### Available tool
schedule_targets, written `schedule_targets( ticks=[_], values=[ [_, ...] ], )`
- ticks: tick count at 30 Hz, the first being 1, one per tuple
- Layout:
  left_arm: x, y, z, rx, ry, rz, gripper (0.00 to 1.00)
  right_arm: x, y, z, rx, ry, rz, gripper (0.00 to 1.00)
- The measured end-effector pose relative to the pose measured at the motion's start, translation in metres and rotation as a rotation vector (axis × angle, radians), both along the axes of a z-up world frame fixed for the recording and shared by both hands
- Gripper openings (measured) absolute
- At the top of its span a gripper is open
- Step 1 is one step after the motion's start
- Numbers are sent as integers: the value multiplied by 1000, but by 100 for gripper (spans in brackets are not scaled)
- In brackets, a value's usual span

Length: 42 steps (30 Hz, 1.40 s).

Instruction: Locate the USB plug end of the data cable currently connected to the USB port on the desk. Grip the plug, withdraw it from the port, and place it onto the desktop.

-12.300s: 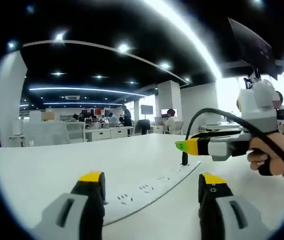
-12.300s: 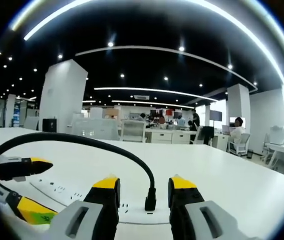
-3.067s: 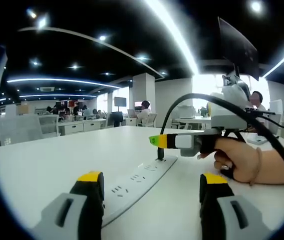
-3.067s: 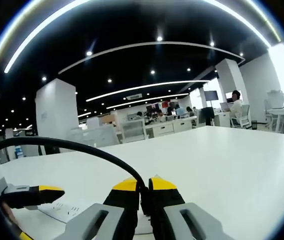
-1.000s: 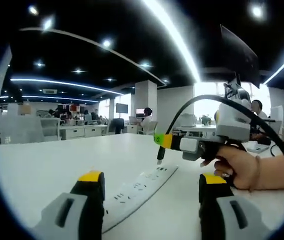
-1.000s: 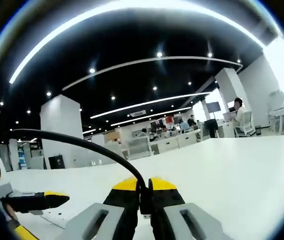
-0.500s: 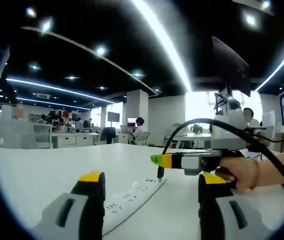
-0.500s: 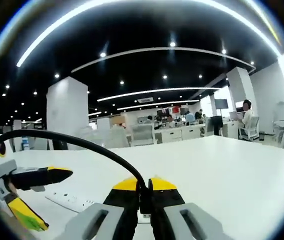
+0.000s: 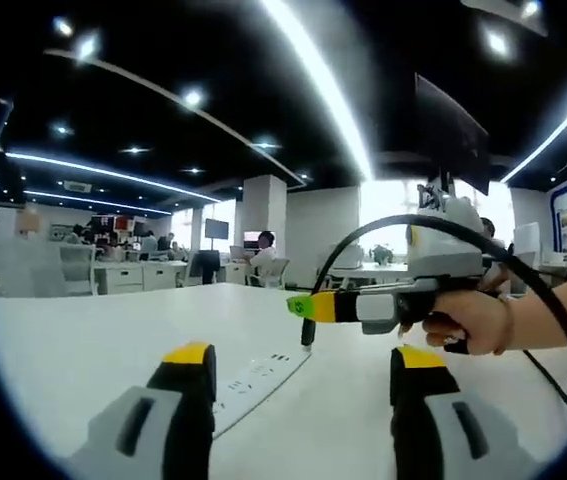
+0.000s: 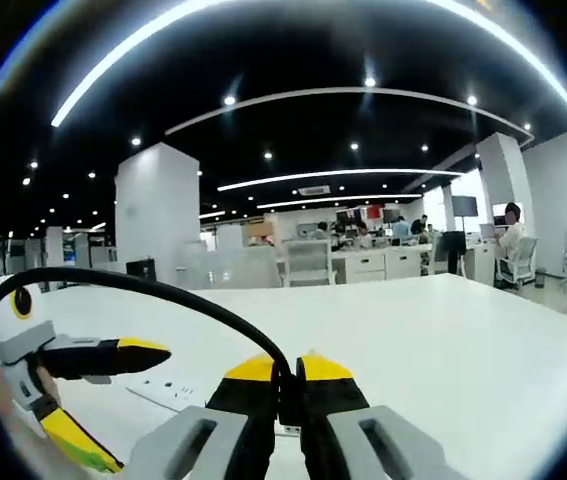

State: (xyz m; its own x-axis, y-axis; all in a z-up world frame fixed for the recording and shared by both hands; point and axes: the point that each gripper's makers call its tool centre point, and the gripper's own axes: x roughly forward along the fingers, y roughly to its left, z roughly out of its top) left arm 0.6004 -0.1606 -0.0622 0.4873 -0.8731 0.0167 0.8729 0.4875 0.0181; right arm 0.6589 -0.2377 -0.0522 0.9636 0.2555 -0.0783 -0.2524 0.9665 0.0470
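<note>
my right gripper (image 10: 289, 385) stays clenched on the usb plug (image 10: 288, 398), now lifted clear of the power strip (image 9: 253, 378) at frame centre in the left gripper view. withdrawal looks done; setting it on the worktop (image 10: 483, 340) remains. left gripper (image 9: 298, 385) jaws released.

Open-plan office: white desks (image 10: 483, 330), swivel chairs (image 10: 308, 262), ceiling light strips (image 10: 313, 180), seated workers (image 9: 263, 252).

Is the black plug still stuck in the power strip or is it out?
Out. The right gripper pinches the USB plug, which hangs just above the power strip.
</note>
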Motion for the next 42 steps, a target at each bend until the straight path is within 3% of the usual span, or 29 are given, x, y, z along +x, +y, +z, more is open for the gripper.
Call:
schedule_targets(
  ticks=[5, 12, 16, 23, 27, 31, 38, 42],
  values=[
    [-3, -3, -1, 43, -23, -11, 67, -8, -7, -4, -100, 22, -11, 9],
    [0, 0, 5, 59, -57, -7, 67, -11, -24, -14, -169, 95, -59, 9],
    [13, 8, 6, 43, -36, 55, 66, -14, -26, -17, -163, 114, -53, 9],
    [23, 19, 5, 54, -36, 108, 65, -19, -29, -27, -315, 150, -65, 9],
    [36, 34, 2, 120, -48, 199, 61, -20, -28, -33, -389, 155, -67, 9],
    [44, 46, 14, 17, -12, 234, 60, -22, -27, -38, -425, 162, -63, 9],
    [45, 55, 29, 2, -22, 271, 61, -24, -27, -47, -494, 176, -62, 9],
    [36, 48, 36, -10, -39, 228, 62, -23, -24, -50, -511, 173, -56, 9]
  ],
)
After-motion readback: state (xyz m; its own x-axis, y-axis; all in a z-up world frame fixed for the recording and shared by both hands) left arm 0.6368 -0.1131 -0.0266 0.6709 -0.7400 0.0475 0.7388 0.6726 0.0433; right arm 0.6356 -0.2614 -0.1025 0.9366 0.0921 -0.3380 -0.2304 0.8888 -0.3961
